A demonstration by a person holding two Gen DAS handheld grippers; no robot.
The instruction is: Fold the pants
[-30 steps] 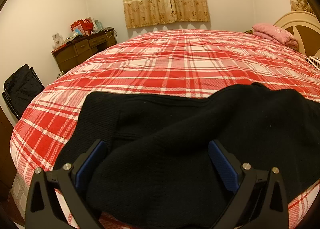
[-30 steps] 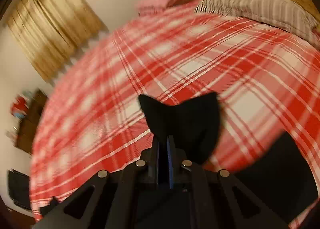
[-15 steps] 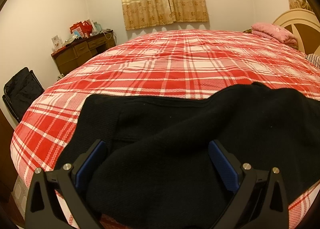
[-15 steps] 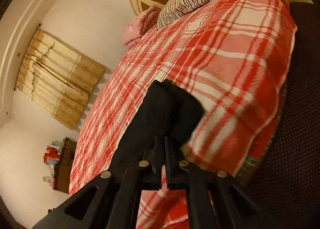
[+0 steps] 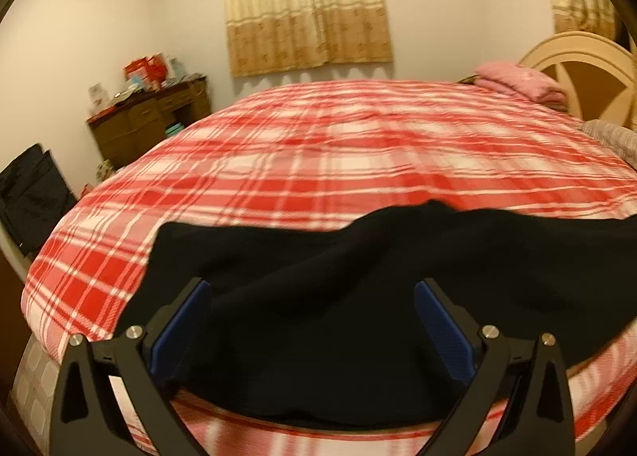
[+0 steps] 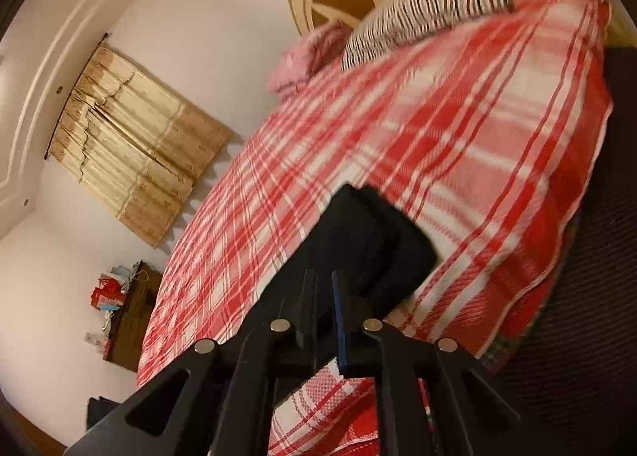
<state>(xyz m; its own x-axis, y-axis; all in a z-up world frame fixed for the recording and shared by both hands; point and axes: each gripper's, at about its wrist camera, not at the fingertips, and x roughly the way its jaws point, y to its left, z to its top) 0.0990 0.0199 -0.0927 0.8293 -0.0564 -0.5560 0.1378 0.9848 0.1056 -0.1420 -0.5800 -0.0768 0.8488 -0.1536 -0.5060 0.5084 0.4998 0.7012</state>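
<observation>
The black knitted pants (image 5: 338, 320) lie across the near edge of the red-and-white plaid bedspread (image 5: 318, 161). The left gripper (image 5: 312, 320) hovers over them with its blue-padded fingers (image 5: 181, 326) spread wide, gripping nothing. The right gripper (image 6: 324, 306) has just been easing apart, its jaws a narrow slit with black cloth of the pants (image 6: 358, 245) between them; whether the pads press on it I cannot tell.

home bedroom, plaid bed (image 5: 358, 161), curtains (image 5: 306, 6), wood dresser (image 5: 151, 117)
</observation>
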